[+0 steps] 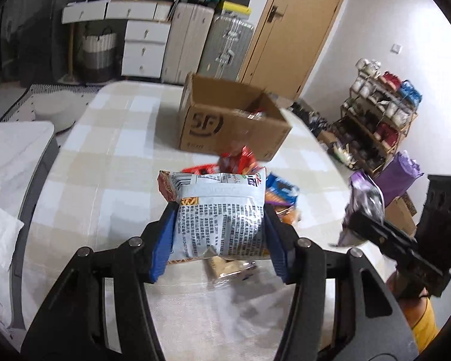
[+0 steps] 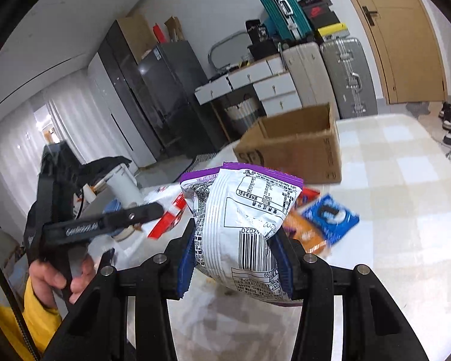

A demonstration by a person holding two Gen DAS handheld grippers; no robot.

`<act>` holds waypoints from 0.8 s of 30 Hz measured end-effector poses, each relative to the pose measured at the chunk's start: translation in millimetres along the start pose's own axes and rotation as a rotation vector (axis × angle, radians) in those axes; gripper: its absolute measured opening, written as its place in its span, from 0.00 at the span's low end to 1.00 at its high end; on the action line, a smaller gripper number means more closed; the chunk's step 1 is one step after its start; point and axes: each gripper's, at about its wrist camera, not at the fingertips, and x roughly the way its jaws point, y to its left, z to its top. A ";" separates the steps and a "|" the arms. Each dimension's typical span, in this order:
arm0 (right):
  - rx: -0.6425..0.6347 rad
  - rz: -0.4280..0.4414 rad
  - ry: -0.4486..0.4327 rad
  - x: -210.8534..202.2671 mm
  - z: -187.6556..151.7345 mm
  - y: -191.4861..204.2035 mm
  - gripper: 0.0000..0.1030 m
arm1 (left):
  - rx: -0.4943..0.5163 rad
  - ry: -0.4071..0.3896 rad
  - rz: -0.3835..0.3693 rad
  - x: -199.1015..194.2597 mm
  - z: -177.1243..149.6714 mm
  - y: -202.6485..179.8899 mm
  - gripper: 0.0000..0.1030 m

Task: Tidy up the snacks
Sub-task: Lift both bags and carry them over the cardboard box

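Evidently light, crinkly, crushable: white snack bag (image 1: pixel 219 219) clamped mid-body in left claw (image 1: pixel 218 231), purple-edged bag (image 2: pixel 240 228) pinched in right claw (image 2: pixel 236 258).

Two grippers are in view, the left gripper (image 1: pixel 219 210) and the right gripper (image 2: pixel 236 237), and each is clamped on one snack bag: a white bag with an orange edge (image 1: pixel 216 210) in the left, a purple-edged white bag (image 2: pixel 240 225) in the right. One open cardboard box (image 1: pixel 228 120) stands at the far side of the table (image 1: pixel 105 156). Nearer lies a loose heap of about five more packets, among them one blue packet (image 2: pixel 331 216) and one orange packet (image 2: pixel 303 231); blur keeps that count rough.
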 end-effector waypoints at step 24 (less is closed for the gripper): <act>-0.028 0.016 -0.059 -12.7 40.6 12.7 0.45 | 0.082 -0.155 -0.024 -80.6 12.4 -41.6 0.50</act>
